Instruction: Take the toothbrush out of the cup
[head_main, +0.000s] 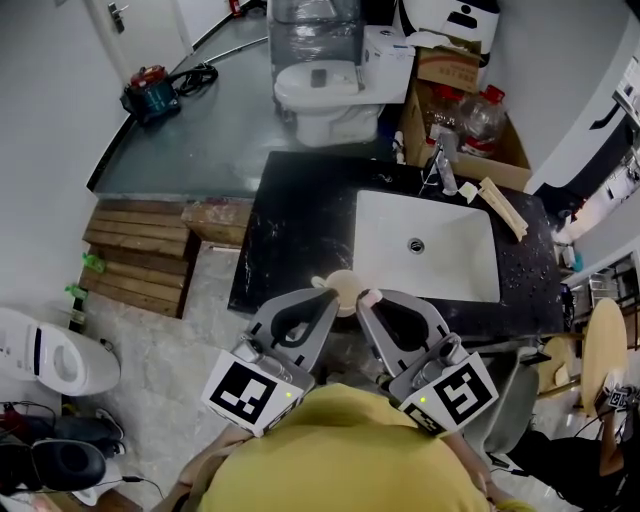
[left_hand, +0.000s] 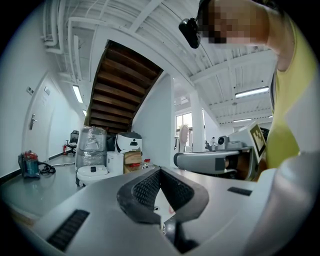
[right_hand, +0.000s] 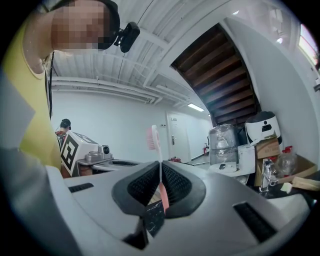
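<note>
Though the cup (head_main: 347, 283) is half hidden, the toothbrush (right_hand: 153, 138) is pinched by the right gripper (right_hand: 160, 172); the left gripper (left_hand: 160, 171) is pressed together.

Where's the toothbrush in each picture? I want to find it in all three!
Head view: the toothbrush is a small pale bit at the tip of the right gripper, beside the cup.
Left gripper view: probably the pale brush head standing up right of centre, above the right gripper.
Right gripper view: dead centre, upright, pinched between the jaws, pink bristles on top.
Shared landmark: the toilet, visible in all three.
</note>
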